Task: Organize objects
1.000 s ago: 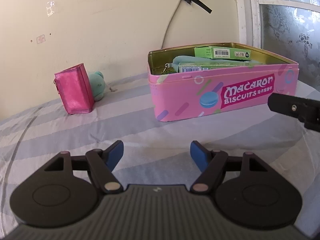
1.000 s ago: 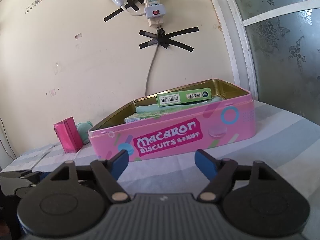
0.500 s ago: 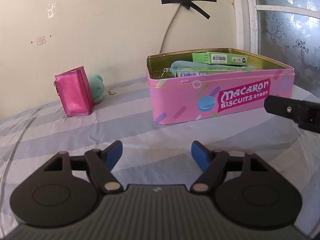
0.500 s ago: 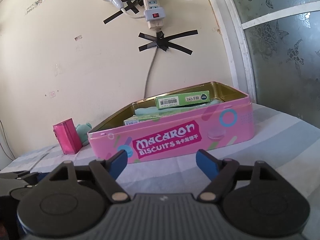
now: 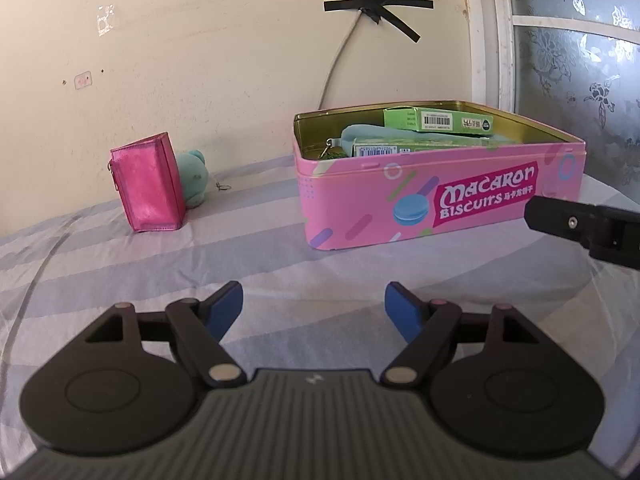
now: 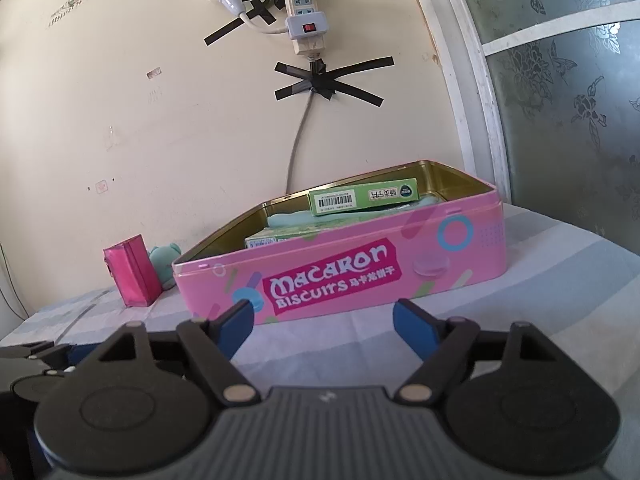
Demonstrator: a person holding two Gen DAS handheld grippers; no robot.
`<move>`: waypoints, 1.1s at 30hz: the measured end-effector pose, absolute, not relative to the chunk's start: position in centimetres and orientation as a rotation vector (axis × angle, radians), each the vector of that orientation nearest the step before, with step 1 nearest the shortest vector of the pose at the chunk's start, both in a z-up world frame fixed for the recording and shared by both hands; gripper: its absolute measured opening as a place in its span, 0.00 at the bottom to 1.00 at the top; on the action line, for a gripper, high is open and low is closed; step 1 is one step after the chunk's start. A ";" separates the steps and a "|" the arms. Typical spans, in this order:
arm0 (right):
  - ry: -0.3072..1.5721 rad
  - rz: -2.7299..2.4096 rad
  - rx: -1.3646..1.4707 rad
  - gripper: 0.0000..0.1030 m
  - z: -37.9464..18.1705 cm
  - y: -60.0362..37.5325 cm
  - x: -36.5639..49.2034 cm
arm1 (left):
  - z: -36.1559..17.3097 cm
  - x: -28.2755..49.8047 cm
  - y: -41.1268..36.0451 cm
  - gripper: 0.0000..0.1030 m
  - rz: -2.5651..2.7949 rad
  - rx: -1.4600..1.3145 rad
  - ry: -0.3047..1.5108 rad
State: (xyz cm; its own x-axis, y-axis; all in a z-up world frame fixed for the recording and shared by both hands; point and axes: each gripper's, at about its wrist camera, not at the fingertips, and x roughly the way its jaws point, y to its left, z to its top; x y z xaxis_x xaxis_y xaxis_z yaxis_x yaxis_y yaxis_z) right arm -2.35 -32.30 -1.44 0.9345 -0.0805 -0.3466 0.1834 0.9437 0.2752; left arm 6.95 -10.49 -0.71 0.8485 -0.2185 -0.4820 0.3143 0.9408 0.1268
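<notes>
Biscuit tin (image 5: 440, 200) centre-right, lid off, already holding green boxes (image 5: 438, 120) and something teal. Pink pouch (image 5: 148, 188) and teal plush toy (image 5: 194, 178) left outside, mid-left by wall. Left gripper (image 5: 314, 306) wide, empty. Right gripper (image 6: 324, 322) wide, empty.

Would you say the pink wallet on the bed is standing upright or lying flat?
Upright. The pink wallet stands on its bottom edge on the striped sheet, tilted slightly, with the teal plush right behind it.
</notes>
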 end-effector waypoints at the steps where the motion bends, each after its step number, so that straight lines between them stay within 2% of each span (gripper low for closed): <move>1: 0.339 -0.138 0.309 0.78 -1.4 -32.3 -2.3 | -0.7 6.9 -10.5 0.78 -0.283 0.203 0.482; 20: 0.356 -0.140 0.298 0.79 -1.5 -32.1 -2.0 | -0.7 7.4 -9.8 0.78 -0.283 0.162 0.526; 33: 0.395 -0.043 0.203 0.81 -0.9 -27.9 -0.7 | 0.2 8.7 -4.1 0.78 -0.167 0.103 0.563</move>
